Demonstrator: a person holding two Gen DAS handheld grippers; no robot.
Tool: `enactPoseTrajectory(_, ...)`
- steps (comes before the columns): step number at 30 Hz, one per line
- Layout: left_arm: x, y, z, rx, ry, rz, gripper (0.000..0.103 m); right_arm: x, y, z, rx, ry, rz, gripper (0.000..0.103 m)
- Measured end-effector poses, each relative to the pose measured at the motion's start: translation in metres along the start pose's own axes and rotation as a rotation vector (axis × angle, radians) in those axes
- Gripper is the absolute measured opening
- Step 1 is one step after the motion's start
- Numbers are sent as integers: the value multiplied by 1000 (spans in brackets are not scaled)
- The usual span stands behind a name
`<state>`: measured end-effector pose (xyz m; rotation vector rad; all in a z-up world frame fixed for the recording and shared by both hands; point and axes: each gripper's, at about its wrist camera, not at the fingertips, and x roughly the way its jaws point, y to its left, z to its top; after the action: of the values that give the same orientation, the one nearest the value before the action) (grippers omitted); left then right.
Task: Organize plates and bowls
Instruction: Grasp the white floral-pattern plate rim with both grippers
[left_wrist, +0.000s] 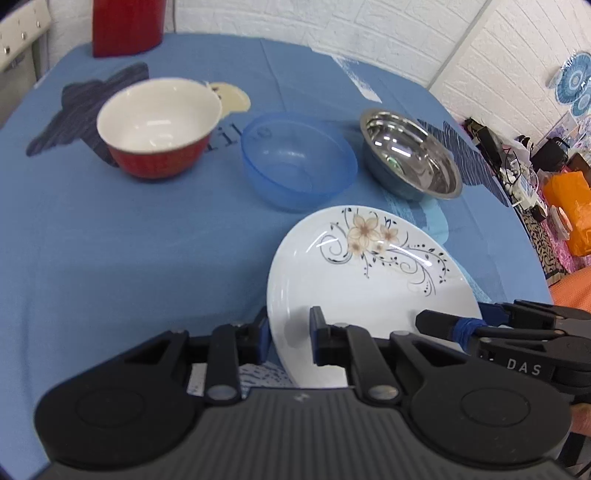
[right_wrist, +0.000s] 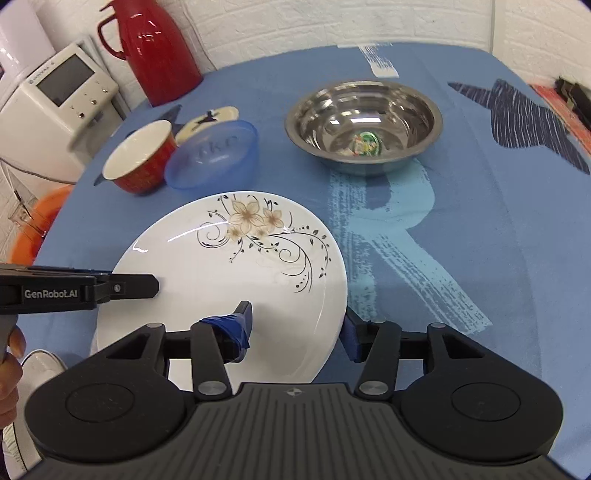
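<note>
three bowls sit across the upper part of the frame: one red bowl (left_wrist: 157, 129), one blue plastic bowl (left_wrist: 297, 166), one steel bowl (left_wrist: 410, 155). one floral plate (left_wrist: 369, 280) lower centre. one red thermos (right_wrist: 155, 51) upper left. two grippers.

White capitals reading "DAS" are showing on the black body of the right gripper (left_wrist: 421, 322) where it is reaching in at the right of the left wrist view, and the letters are running off behind the casing, so whether the word goes on cannot be told. In the right wrist view the brand "GenRobot.AI" is standing in white on the side of the left gripper (right_wrist: 157, 285). Dark letters printed on the blue tablecloth (left_wrist: 147, 258) are showing through the blue plastic bowl (right_wrist: 212, 160), too distorted to read surely.
</note>
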<state>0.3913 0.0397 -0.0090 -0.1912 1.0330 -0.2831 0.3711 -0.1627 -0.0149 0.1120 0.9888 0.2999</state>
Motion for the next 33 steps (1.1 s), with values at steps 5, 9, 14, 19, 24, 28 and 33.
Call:
enactPoseTrajectory(5,-33,1,-7,13,-68,7,9,-16,17,-4,-9,-22,12,38)
enactPoseTrajectory(9,-65,14,-28,-7,-92,18,9,-35,39,-13,-6,-57,58,39)
enactPoseTrajectory(14,-108,41,-71,-62,-128,54,9,-48,84,-36,-70,-53,102,41)
enactPoseTrajectory(19,-148,77,-124,-121,-160,115,9,-53,132,-68,-136,-30,169,43)
enactPoseTrajectory(24,-170,103,-169,-152,-172,154,9,-47,166,-94,-182,11,209,44)
enactPoseTrajectory(28,-167,108,-186,-145,-159,155,9,-36,169,-108,-168,48,209,45)
enactPoseTrajectory(33,-154,112,-194,-136,-155,163,12,-39,170,-116,-166,34,209,45)
